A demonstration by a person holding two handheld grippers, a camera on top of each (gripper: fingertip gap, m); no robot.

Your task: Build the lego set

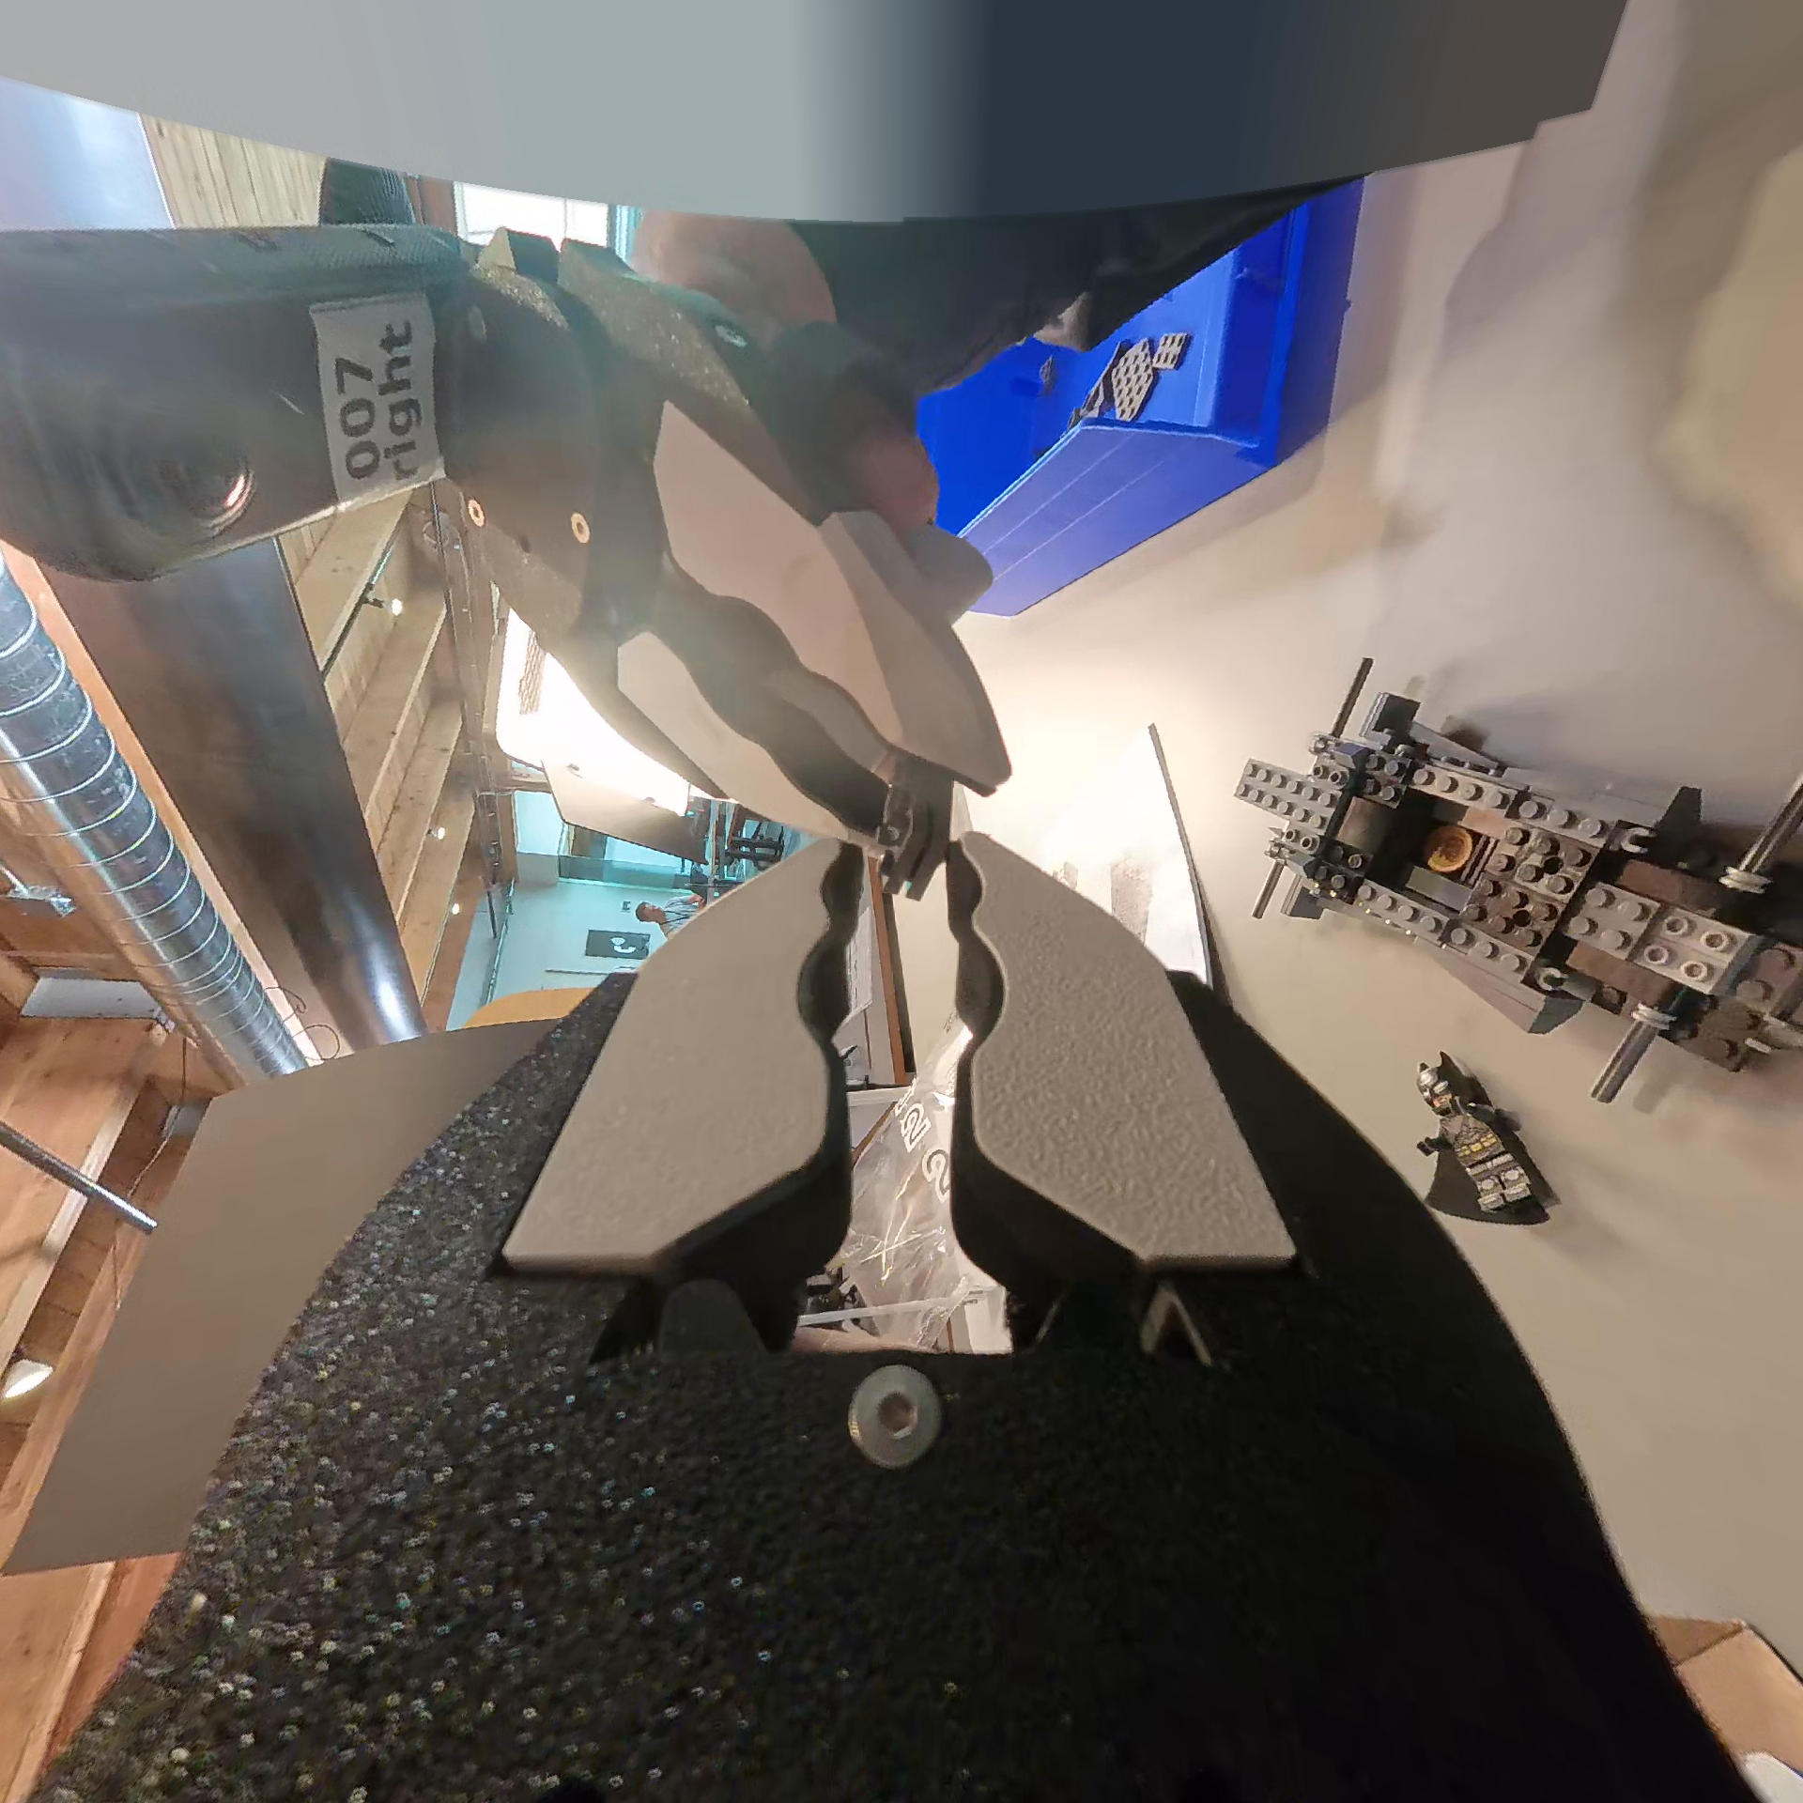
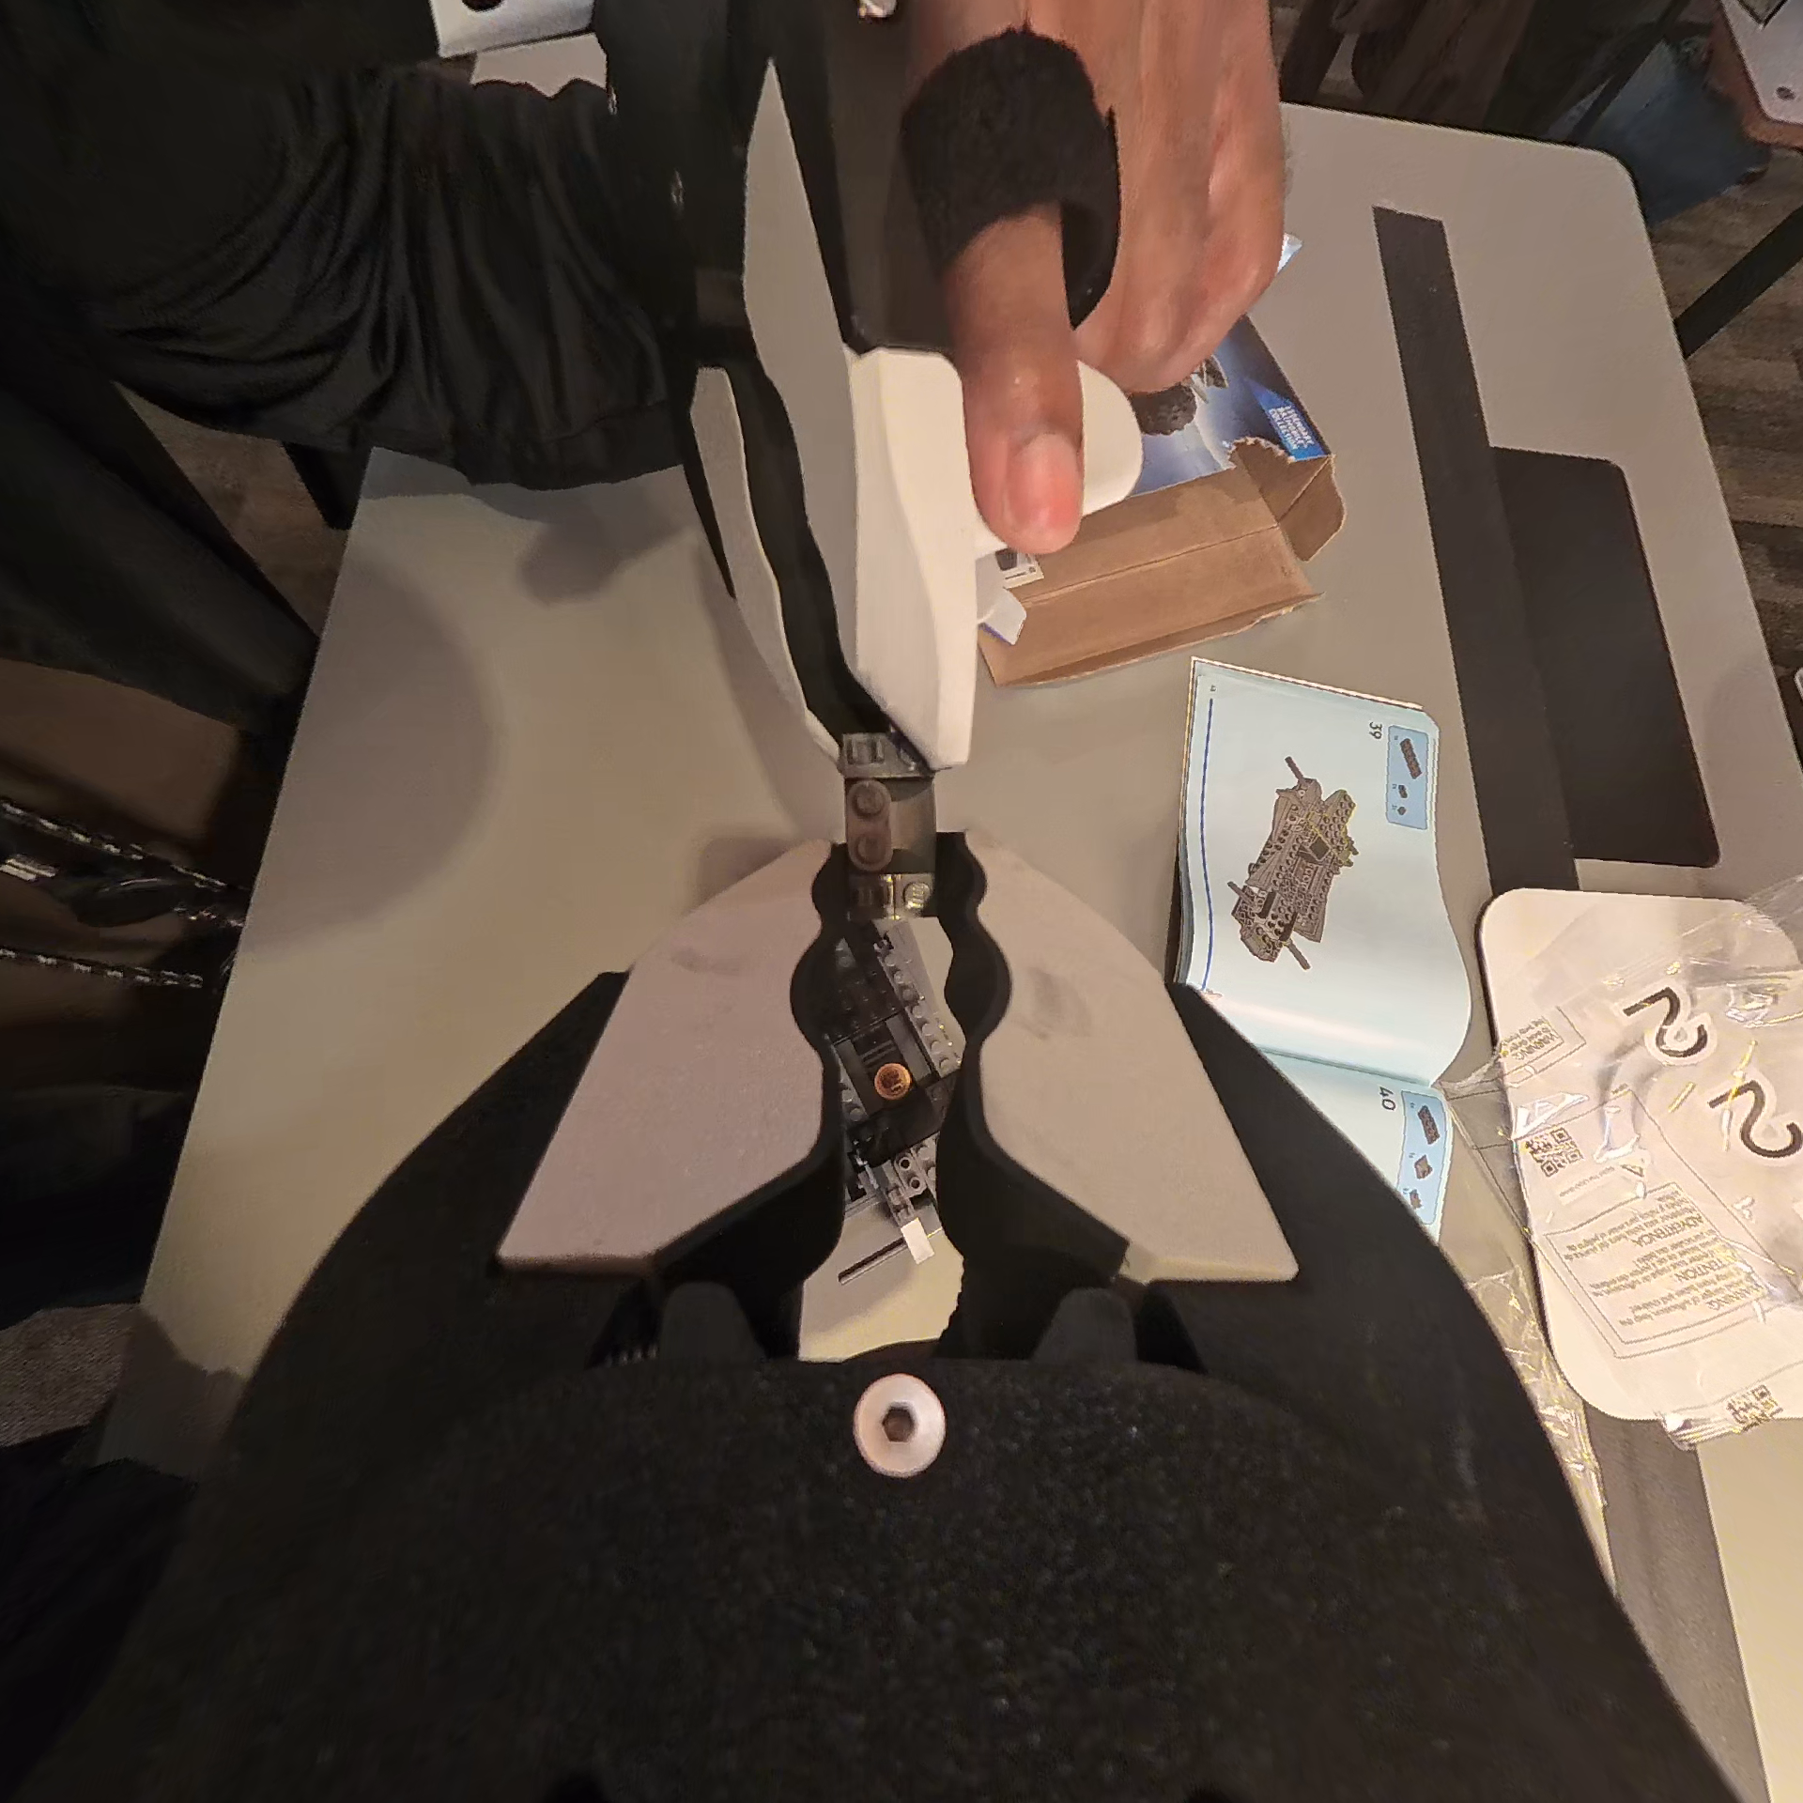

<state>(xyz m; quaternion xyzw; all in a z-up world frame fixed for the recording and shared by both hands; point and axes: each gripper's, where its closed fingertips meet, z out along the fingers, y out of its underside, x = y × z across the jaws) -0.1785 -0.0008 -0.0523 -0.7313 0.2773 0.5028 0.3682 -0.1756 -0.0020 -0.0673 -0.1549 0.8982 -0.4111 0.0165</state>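
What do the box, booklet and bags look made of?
Box: matte brown cardboard, with a torn, fibrous flap edge.
Booklet: thin printed paper; its pages curl.
Bags: clear plastic film, likely, crinkled with bright glints.

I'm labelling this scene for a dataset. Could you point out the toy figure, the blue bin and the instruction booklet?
Toy figure (image 1: 1478, 1146), left wrist view, on its torso.
Blue bin (image 1: 1151, 488), left wrist view, on its outer wall.
Instruction booklet (image 2: 1385, 927), right wrist view, on the open upper page.
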